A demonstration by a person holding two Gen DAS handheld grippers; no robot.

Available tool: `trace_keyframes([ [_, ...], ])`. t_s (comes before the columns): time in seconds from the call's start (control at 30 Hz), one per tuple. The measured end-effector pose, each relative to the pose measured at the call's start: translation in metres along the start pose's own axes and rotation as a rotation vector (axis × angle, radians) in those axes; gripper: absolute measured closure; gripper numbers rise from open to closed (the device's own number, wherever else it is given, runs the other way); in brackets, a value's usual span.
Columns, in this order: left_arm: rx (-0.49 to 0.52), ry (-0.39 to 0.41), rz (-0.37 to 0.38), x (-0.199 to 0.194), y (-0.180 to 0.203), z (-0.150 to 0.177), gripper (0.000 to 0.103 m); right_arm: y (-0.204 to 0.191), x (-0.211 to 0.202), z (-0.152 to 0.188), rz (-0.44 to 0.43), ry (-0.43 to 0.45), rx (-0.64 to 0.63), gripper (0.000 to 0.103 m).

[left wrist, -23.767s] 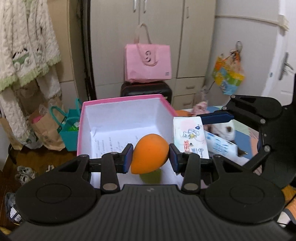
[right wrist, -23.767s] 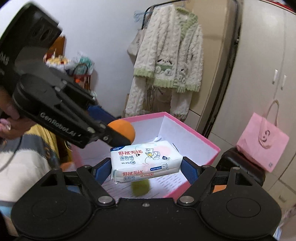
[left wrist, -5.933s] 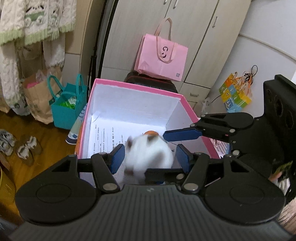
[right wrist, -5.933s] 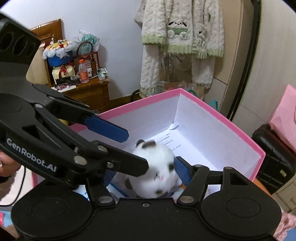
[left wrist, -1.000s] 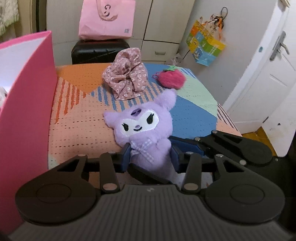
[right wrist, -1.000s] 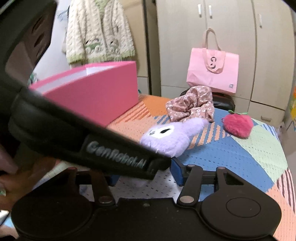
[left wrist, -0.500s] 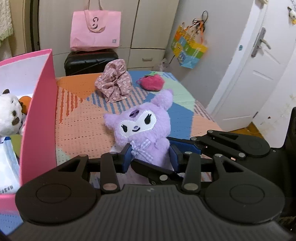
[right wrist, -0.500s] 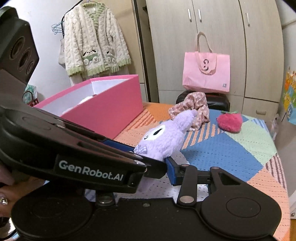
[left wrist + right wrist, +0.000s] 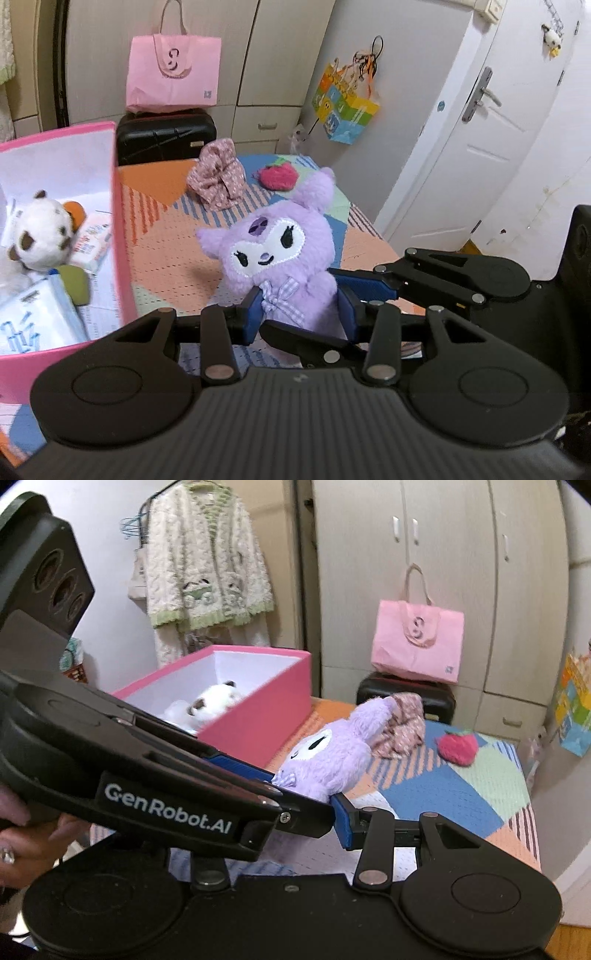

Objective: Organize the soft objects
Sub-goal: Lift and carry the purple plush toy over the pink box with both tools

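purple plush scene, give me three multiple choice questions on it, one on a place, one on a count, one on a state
1. Where is the white spotted plush?
A. inside the pink box
B. on the black suitcase
C. on the door handle

2. How many soft items lie loose on the patchwork cover behind the purple plush?
A. none
B. two
C. five

3. What is the left gripper doing?
A. hanging open over the box
B. shut on the purple plush
C. shut on a tissue pack

Answers:
1 A, it sits between the box walls.
2 B, the floral scrunchie and the red strawberry plush.
3 B, its blue pads press the plush's body from both sides.
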State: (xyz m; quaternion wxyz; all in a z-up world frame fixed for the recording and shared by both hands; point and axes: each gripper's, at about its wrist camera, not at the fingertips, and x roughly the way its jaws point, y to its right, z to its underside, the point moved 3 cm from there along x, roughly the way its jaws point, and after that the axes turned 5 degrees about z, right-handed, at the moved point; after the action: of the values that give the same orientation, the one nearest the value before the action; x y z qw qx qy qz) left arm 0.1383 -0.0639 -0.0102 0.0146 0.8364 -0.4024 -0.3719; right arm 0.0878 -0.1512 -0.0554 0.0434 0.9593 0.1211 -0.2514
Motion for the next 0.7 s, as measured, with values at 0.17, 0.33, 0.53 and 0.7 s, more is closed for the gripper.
trace_keyframes([
  [0.17,-0.025,0.032,-0.008,-0.038,-0.014,-0.008,0.062,-0.027,-0.012,-0.023,-0.026,0.06,-0.094,0.054],
  [0.33,-0.047,0.095,-0.05,-0.072,-0.036,-0.018,0.062,-0.051,-0.008,-0.054,-0.072,0.112,-0.141,0.054],
  [0.53,-0.095,0.143,-0.062,-0.1,-0.073,-0.026,0.062,-0.079,0.007,-0.083,-0.115,0.146,-0.168,0.054],
  [0.7,-0.14,0.148,-0.082,-0.094,-0.107,-0.026,0.062,-0.092,0.037,-0.093,-0.151,0.138,-0.143,0.054],
])
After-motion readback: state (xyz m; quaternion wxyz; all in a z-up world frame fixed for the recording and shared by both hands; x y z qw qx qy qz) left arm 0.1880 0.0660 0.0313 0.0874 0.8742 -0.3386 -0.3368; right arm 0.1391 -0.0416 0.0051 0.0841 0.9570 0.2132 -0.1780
